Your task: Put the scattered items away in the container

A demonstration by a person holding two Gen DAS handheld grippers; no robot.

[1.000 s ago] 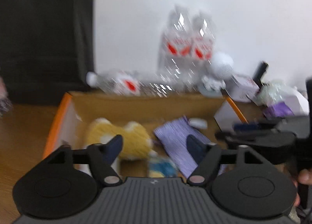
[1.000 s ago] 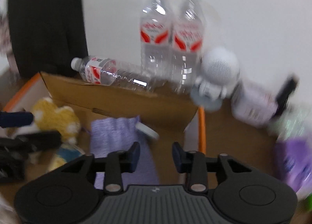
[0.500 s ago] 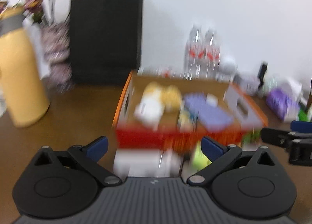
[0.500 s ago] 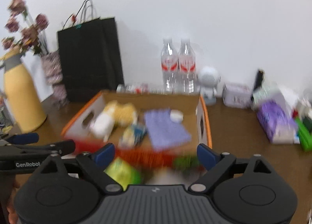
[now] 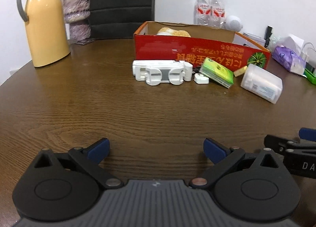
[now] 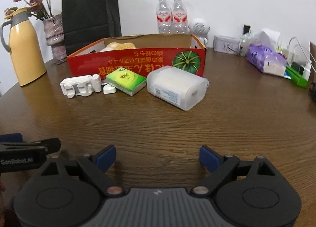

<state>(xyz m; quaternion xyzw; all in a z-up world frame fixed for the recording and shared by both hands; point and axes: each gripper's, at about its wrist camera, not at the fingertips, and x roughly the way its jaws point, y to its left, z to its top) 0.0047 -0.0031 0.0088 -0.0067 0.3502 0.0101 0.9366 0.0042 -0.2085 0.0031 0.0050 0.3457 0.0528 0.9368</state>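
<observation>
The box (image 6: 136,62) wall hides most of its contents; only the top of a yellow toy (image 6: 120,45) shows above it. A small dark item behind the plug (image 5: 201,79), against the box, is too hidden to identify.

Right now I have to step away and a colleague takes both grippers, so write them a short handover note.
Left gripper: open, empty, low over the table, well short of the items.
Right gripper: open, empty, likewise.
In the red box: a yellow plush toy; the rest of the inside is hidden.
Left on the table in front of the box: white plastic device, small white plug, green tissue pack, clear plastic tub, a small yellowish piece.
</observation>
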